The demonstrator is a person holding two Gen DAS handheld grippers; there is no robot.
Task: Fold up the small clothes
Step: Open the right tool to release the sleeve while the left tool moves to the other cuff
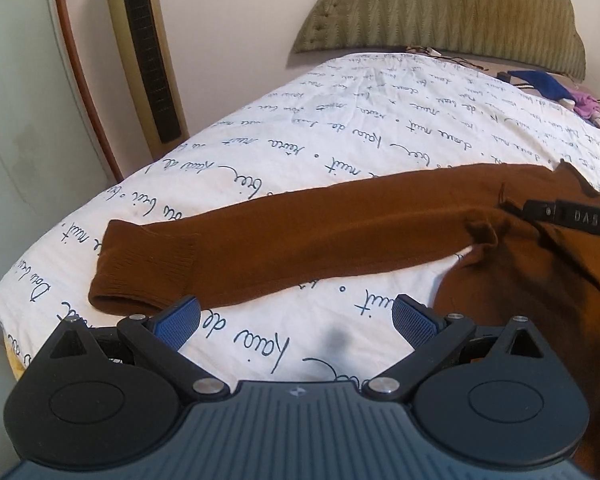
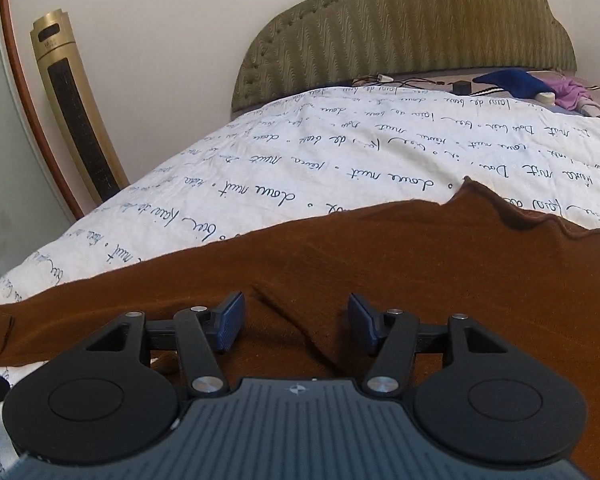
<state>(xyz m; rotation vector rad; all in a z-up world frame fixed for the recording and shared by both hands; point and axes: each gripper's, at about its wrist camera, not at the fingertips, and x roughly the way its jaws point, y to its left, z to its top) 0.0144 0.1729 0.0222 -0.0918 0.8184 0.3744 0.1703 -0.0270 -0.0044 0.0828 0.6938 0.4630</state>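
A brown knit sweater (image 1: 284, 236) lies flat on the white bedspread with blue script (image 1: 320, 128). Its long sleeve stretches left and ends in a ribbed cuff (image 1: 140, 268). My left gripper (image 1: 296, 318) hovers wide open just before the sleeve's near edge, nothing between its blue pads. In the right wrist view the sweater body (image 2: 420, 264) fills the foreground, its neckline (image 2: 512, 216) at the far right. My right gripper (image 2: 296, 326) stands open low over the body; a crease of fabric runs between the fingers but the pads do not press on it. Its black finger (image 1: 572, 218) shows at the left view's right edge.
A padded olive headboard (image 2: 412, 36) stands at the far end of the bed. Blue and purple items (image 2: 540, 88) and cables lie by it. A gold tower fan (image 1: 148, 52) stands beside the bed on the left, next to a wood-framed panel (image 1: 76, 60).
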